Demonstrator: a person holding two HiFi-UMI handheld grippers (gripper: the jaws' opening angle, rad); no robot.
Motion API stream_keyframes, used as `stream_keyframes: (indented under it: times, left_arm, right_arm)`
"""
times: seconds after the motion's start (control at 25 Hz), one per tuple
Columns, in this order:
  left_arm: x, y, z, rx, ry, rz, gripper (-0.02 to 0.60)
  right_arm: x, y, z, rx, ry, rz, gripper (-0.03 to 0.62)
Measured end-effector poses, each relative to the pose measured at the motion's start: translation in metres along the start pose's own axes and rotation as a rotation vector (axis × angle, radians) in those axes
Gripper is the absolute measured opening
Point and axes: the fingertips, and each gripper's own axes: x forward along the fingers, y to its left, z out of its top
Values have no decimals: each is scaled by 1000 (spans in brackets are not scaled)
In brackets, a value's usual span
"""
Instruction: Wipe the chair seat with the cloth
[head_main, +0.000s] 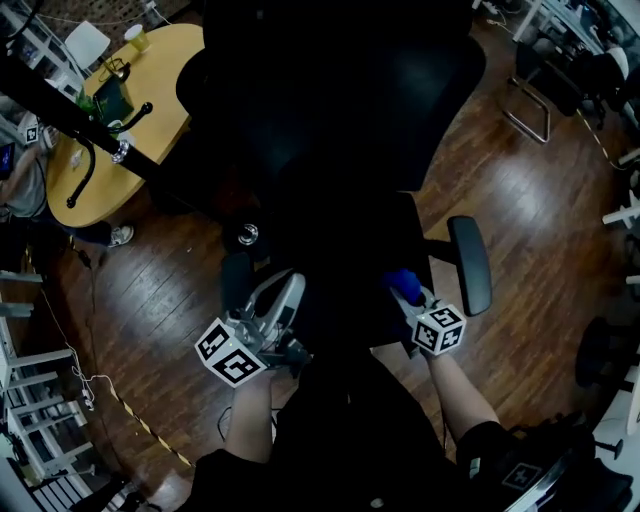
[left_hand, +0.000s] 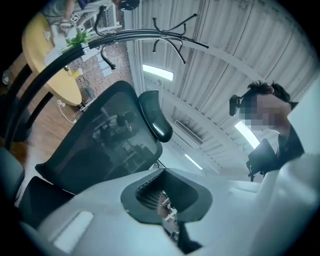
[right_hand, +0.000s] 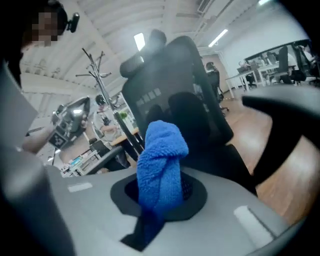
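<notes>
A black office chair fills the middle of the head view, its dark seat (head_main: 345, 255) just ahead of both grippers. My right gripper (head_main: 412, 296) hovers at the seat's front right, shut on a bunched blue cloth (head_main: 403, 283). In the right gripper view the cloth (right_hand: 160, 167) stands up out of the gripper (right_hand: 161, 197), with the chair's backrest (right_hand: 182, 95) behind it. My left gripper (head_main: 275, 318) is at the seat's front left, shut with nothing held. In the left gripper view the gripper (left_hand: 165, 202) points up at the mesh backrest (left_hand: 100, 145) and headrest (left_hand: 155, 117).
Armrests flank the seat on the right (head_main: 470, 262) and left (head_main: 236, 280). A round yellow table (head_main: 150, 90) and a black coat stand (head_main: 75, 115) are at the far left. Another chair (head_main: 540, 90) stands at the far right on the wooden floor (head_main: 540, 230).
</notes>
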Motion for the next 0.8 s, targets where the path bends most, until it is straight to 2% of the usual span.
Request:
stream_keyframes:
  times: [0.16, 0.32, 0.48, 0.64, 0.8]
  left_arm:
    - [14, -48, 7, 48, 49, -43, -8]
    - [16, -93, 13, 48, 24, -83, -8]
    - [11, -118, -3, 51, 22, -75, -8]
    - [-12, -129, -2, 41, -45, -29, -8]
    - [-37, -127, -5, 50, -42, -5, -8]
  right_arm:
    - [-39, 82, 85, -65, -152, 157, 37]
    - [-86, 143, 146, -128, -288, 279, 37]
    - [-122, 167, 166, -160, -354, 344, 37]
    - [-131, 184, 170, -202, -348, 431, 37]
    - [-140, 198, 164, -222, -372, 431, 35]
